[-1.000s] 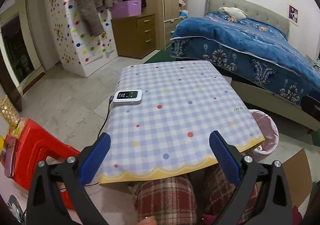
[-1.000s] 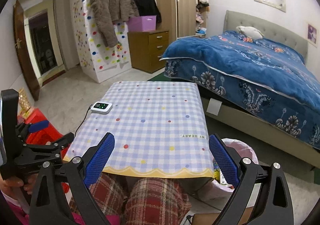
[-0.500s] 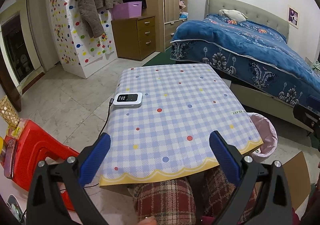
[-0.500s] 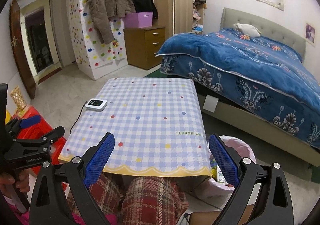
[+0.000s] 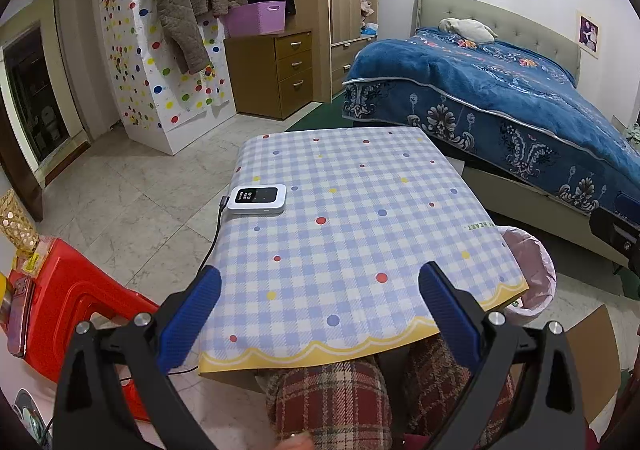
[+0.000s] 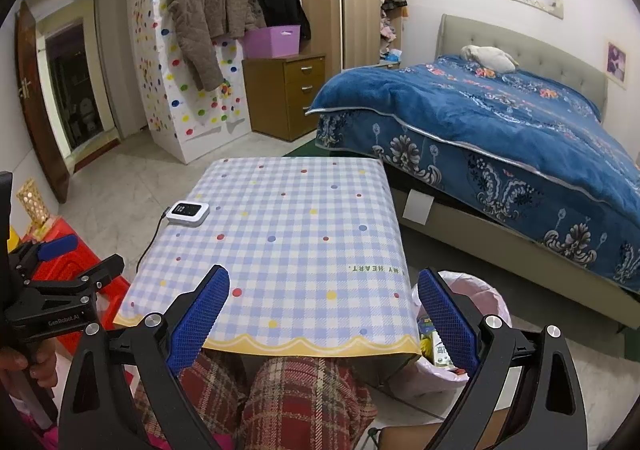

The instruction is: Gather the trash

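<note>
A small table with a blue checked cloth (image 5: 360, 210) (image 6: 296, 242) stands in front of me. No trash lies on it. A bin with a pink liner (image 5: 532, 270) (image 6: 460, 338) stands on the floor at the table's right side; packets show inside it in the right wrist view. My left gripper (image 5: 320, 318) is open and empty above the table's near edge. My right gripper (image 6: 324, 318) is open and empty, also above the near edge. The left gripper also shows at the left of the right wrist view (image 6: 60, 290).
A white device with a cable (image 5: 258, 199) (image 6: 188, 213) lies at the table's left edge. A red stool (image 5: 60, 306) stands to the left. A bed with a blue cover (image 5: 500, 98) is to the right. My plaid-covered knees (image 6: 296, 402) are under the table.
Both views have drawn back and risen slightly from the table. Both grippers stay open and empty.
</note>
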### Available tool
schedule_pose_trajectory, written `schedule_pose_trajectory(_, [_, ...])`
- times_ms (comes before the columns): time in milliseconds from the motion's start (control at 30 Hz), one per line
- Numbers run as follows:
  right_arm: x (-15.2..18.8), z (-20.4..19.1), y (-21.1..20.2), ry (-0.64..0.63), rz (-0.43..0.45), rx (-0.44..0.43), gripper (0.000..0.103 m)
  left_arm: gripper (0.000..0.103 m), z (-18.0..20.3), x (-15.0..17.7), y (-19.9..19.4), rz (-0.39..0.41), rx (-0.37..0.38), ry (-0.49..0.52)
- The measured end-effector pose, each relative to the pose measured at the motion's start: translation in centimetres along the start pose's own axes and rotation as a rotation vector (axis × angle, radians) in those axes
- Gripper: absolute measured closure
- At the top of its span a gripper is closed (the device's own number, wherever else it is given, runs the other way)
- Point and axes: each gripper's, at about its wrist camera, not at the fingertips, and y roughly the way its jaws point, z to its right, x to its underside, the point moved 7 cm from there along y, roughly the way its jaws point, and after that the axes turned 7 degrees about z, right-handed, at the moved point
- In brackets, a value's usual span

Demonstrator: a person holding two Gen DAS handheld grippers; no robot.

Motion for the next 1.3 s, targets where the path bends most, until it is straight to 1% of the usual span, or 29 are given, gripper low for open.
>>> schedule_pose_trajectory(800, [0.3, 0.3, 0.2, 0.002, -0.005, 0.003, 0.009, 0.007, -0.3, 0.1, 0.2, -0.004, -0.004, -0.005])
schedule_pose_trajectory(1033, [0.4, 0.3, 0.2, 0.004, -0.006, 0.001, 0.009, 0.007, -0.7, 0.4, 0.3, -0.011, -0.018, -0.011])
schedule_pose_trajectory(1200, [1.1, 0.4, 0.7, 0.008, -0.016, 0.009, 0.009, 0.007, -0.8, 0.7, 0.8, -0.025, -0.019, -0.013])
schedule_pose_trajectory(1300, [1.5, 0.5, 1.3, 0.021, -0.024, 0.005, 0.009, 0.007, -0.7, 0.6, 0.9, -0.017, -0.024, -0.002])
